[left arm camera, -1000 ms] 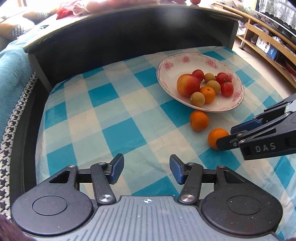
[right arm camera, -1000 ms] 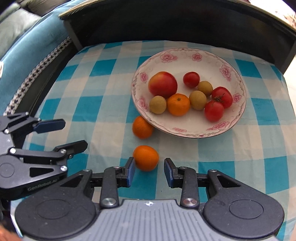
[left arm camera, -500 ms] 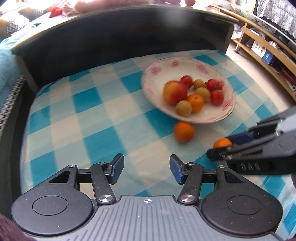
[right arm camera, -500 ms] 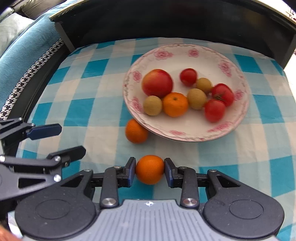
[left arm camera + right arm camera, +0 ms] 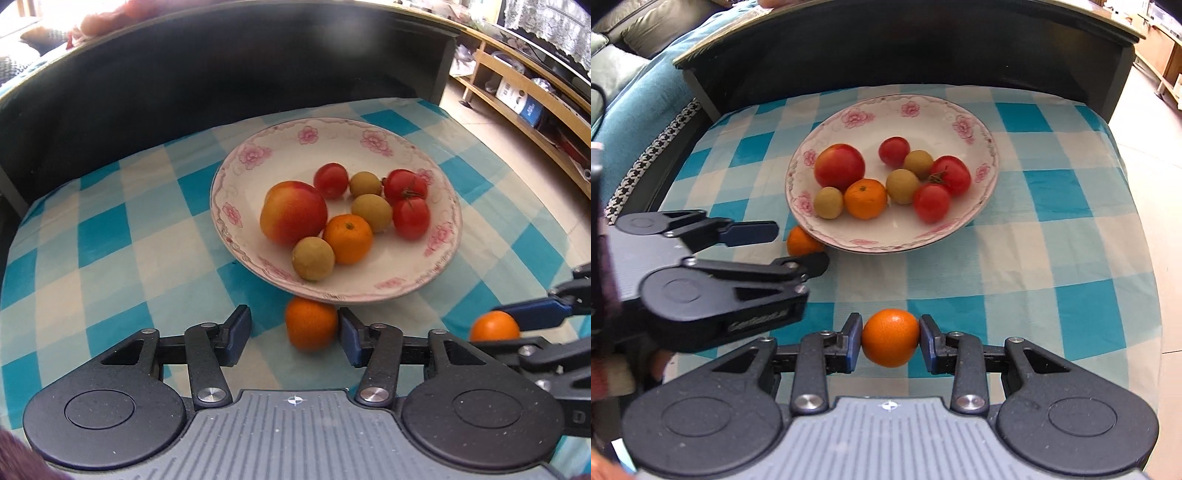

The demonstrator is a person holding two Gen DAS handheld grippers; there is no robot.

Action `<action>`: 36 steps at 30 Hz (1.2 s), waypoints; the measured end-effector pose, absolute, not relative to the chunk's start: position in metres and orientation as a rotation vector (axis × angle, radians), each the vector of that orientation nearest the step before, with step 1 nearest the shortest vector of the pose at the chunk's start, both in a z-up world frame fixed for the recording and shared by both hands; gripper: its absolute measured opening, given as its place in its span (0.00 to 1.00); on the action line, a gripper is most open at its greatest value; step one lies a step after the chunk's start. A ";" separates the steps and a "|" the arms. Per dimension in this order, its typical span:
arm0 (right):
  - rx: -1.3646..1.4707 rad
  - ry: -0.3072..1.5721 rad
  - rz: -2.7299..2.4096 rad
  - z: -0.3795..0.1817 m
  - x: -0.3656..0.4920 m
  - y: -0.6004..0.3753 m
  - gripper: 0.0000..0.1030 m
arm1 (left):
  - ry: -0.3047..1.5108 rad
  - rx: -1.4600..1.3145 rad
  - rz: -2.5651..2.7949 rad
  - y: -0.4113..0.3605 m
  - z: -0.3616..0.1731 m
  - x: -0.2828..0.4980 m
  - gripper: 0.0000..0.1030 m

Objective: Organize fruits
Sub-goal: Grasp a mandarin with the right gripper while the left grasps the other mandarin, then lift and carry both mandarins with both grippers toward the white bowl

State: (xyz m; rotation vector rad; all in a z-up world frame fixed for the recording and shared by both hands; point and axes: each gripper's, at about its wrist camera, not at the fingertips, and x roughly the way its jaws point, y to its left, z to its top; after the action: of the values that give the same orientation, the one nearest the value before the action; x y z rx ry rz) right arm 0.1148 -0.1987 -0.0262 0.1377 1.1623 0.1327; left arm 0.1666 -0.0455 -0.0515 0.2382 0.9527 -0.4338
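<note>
A flowered white plate (image 5: pixel 332 129) (image 5: pixel 886 101) on the blue checked cloth holds an apple, tomatoes, an orange and small brown fruits. A loose orange (image 5: pixel 310 325) (image 5: pixel 799 242) lies on the cloth against the plate's near rim. My left gripper (image 5: pixel 291 328) (image 5: pixel 798 249) straddles it with its jaws closing; the right pad is at the fruit's side and the left pad stands clear. My right gripper (image 5: pixel 890 338) is shut on a second orange (image 5: pixel 890 338) (image 5: pixel 495 326), held just above the cloth, nearer than the plate.
A tall dark board (image 5: pixel 221 74) walls the cloth's far side. A teal sofa (image 5: pixel 635 103) lies to the left. To the right the cloth's edge drops to the floor (image 5: pixel 1152 166), with wooden shelves (image 5: pixel 517 85) beyond.
My left gripper has moved up to the plate and now straddles the loose orange, jaws narrower. My right gripper has closed on the other orange and carried it toward the plate.
</note>
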 end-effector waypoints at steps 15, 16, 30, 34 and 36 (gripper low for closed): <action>0.136 1.153 0.104 -0.026 0.107 -0.208 0.34 | 0.947 0.229 -0.470 -0.037 -0.039 0.151 0.35; 0.133 1.152 0.103 -0.026 0.106 -0.207 0.34 | 0.950 0.234 -0.467 -0.035 -0.038 0.148 0.35; 0.059 1.188 0.125 -0.036 0.085 -0.189 0.34 | 1.005 0.281 -0.453 -0.023 -0.044 0.108 0.35; 0.007 1.191 0.113 -0.041 0.083 -0.184 0.34 | 0.993 0.298 -0.452 -0.024 -0.047 0.107 0.38; -0.002 1.191 0.113 -0.042 0.082 -0.182 0.34 | 0.986 0.298 -0.455 -0.024 -0.048 0.106 0.39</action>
State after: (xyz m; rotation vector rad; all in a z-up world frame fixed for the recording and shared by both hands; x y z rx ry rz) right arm 0.0820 -0.1822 -0.0418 -0.0023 1.1907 0.1130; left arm 0.1063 -0.0239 -0.0478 0.2978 0.9856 -0.4547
